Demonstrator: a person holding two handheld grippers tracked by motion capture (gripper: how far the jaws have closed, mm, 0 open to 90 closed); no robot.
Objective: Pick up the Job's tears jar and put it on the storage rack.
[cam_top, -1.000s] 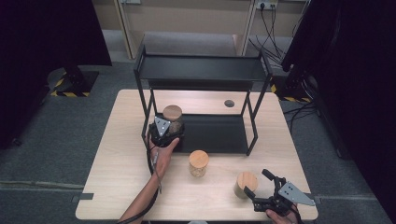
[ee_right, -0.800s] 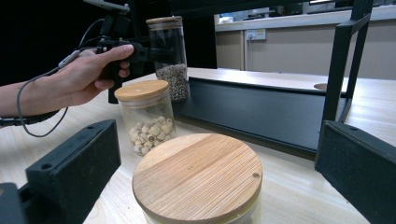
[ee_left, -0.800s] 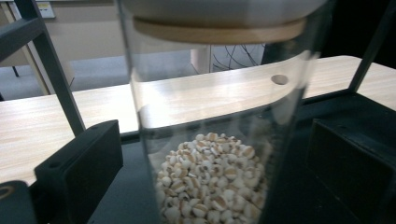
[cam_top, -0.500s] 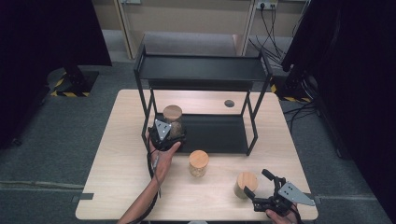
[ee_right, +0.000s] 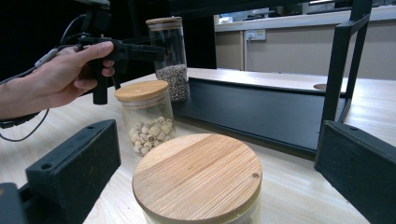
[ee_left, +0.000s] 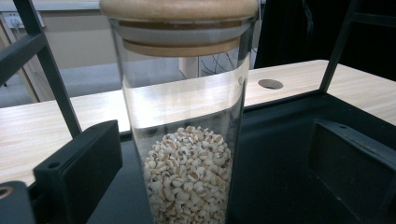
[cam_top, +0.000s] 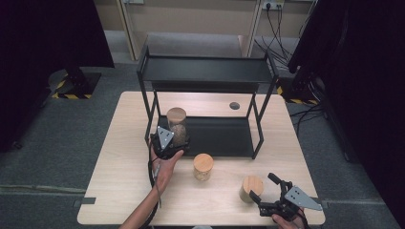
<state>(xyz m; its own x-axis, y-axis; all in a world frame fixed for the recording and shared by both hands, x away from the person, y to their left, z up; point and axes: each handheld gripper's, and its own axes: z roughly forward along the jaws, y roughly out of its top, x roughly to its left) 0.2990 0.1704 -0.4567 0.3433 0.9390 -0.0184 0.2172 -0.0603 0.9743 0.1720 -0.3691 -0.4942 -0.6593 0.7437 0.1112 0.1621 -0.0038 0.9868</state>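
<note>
The tall jar (cam_top: pixel 176 125) of grain already stands upright on the black rack's lower shelf (cam_top: pixel 224 138); 2 shorter jars wait on the bench (cam_top: pixel 119 191). The left gripper (cam_top: pixel 168 143), held level, has just spread its fingers, the jar between them but unpressed. The right gripper (cam_top: pixel 267 195) rests low, fingers apart either side of the nearest short jar (cam_top: pixel 251 188), gripping nothing.

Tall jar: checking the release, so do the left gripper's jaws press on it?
No, the tall jar stands between open jaws with gaps on both sides.
</note>
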